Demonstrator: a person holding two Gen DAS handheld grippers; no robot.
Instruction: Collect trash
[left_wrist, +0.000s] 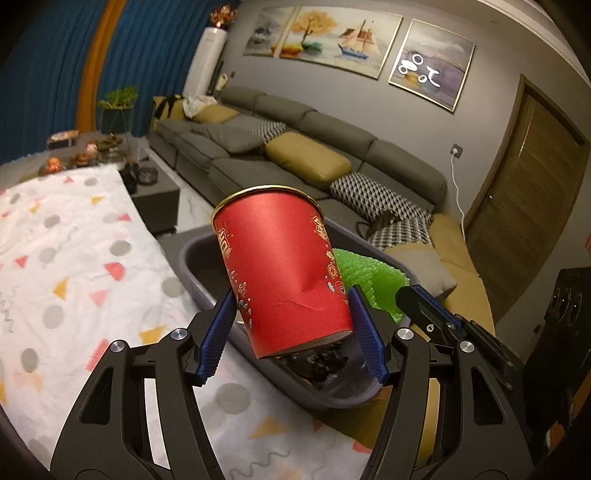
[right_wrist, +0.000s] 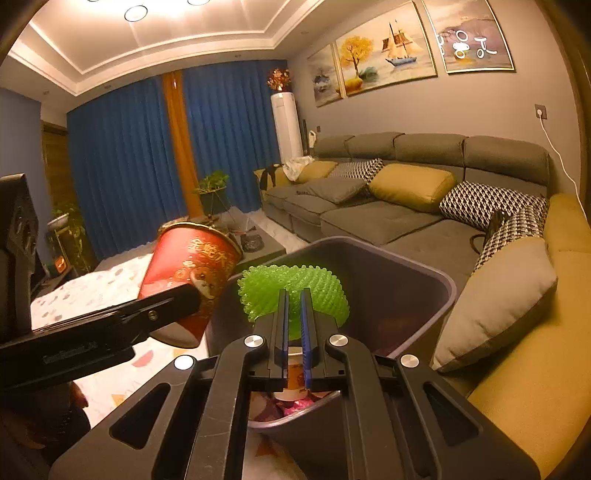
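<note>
My left gripper (left_wrist: 293, 306) is shut on a dented red paper cup (left_wrist: 282, 269) with gold print, held tilted over the near rim of a grey trash bin (left_wrist: 192, 254). The cup also shows in the right wrist view (right_wrist: 188, 266). My right gripper (right_wrist: 294, 295) is shut on a green bubble-wrap piece (right_wrist: 291, 280) and holds it over the bin (right_wrist: 436, 284). The green piece shows in the left wrist view (left_wrist: 365, 277), with the right gripper (left_wrist: 424, 306) beside it. Dark wrappers and other trash lie inside the bin.
A table with a white patterned cloth (left_wrist: 74, 258) lies left of the bin. A grey sofa (right_wrist: 369, 218) with yellow and patterned cushions runs along the wall behind and to the right. A low dark table (left_wrist: 155, 188) stands beyond the cloth.
</note>
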